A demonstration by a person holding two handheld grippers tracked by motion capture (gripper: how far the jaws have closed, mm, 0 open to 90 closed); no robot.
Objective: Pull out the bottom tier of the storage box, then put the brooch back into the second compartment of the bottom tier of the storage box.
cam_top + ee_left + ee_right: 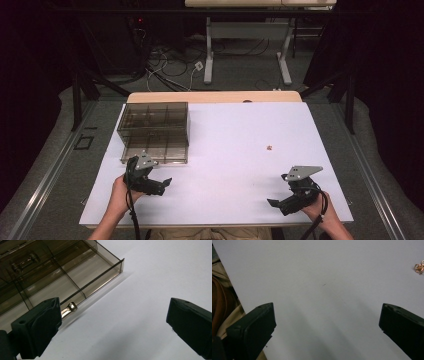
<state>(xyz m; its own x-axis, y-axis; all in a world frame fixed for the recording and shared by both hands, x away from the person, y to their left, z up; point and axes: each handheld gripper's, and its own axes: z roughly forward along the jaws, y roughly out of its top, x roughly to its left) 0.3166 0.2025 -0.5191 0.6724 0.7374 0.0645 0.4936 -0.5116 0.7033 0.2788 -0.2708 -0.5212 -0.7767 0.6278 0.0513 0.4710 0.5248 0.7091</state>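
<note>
A smoky, clear plastic box (154,131) with a divided drawer pulled out sits at ten o'clock on the matte white table (235,150). The left gripper (162,184), jaws spread and empty, lies just beside the drawer; its own view shows a small metal knob (72,306) at eleven o'clock of the gap. The right gripper (274,202) is spread too, a coppery trinket (419,267) at one o'clock.

Black tongs (165,184) bear grey three-cornered plates (black cables trailing), forearms bare.
</note>
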